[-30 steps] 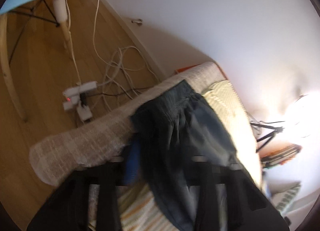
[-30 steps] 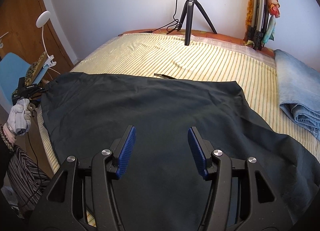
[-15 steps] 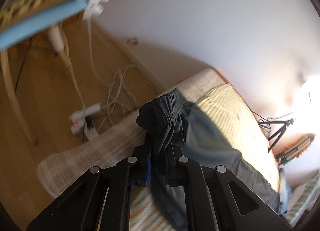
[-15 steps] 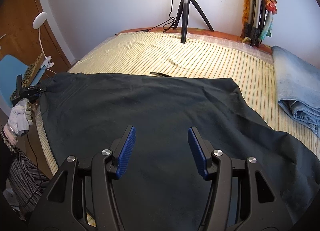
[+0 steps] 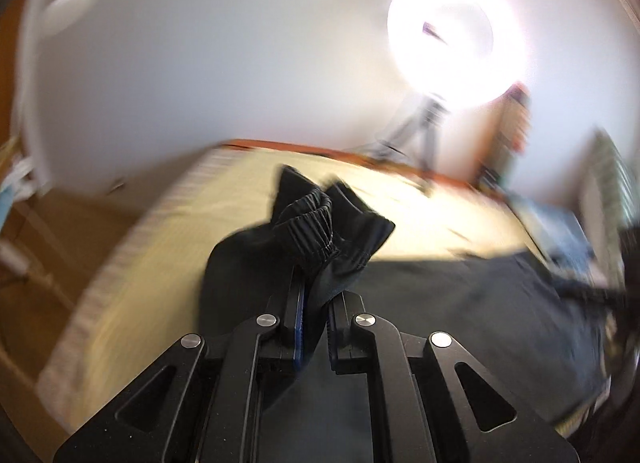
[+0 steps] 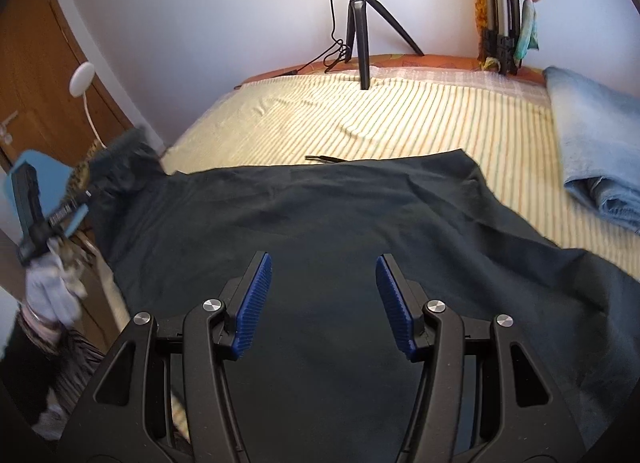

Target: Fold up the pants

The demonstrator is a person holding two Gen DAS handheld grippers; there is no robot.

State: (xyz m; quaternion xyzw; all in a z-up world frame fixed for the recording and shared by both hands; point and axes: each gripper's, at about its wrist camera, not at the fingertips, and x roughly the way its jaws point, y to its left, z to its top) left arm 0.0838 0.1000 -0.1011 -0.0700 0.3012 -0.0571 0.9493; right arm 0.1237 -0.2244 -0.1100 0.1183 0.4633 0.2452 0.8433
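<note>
Dark pants (image 6: pixel 320 215) lie spread across the striped bed. My left gripper (image 5: pixel 314 295) is shut on the bunched elastic waistband (image 5: pixel 312 231), holding it up off the bed's left side; the rest of the pants (image 5: pixel 460 303) trails away to the right. In the right wrist view that same gripper (image 6: pixel 44 219) shows blurred at the left edge, in a gloved hand (image 6: pixel 52 295), with the cloth lifted at the corner. My right gripper (image 6: pixel 323 295) hovers open over the middle of the pants, nothing between its blue pads (image 6: pixel 254 303).
A ring light on a tripod (image 6: pixel 360 23) stands at the head of the bed. Folded blue jeans (image 6: pixel 600 151) lie at the right. A thin dark object (image 6: pixel 326 159) rests on the sheet (image 6: pixel 400 119) beyond the pants. A white lamp (image 6: pixel 82 79) and wooden door stand left.
My left gripper closed on the waistband at the bed's edge, then swung up and round with it, now facing across the bed towards the ring light. The right gripper stayed put.
</note>
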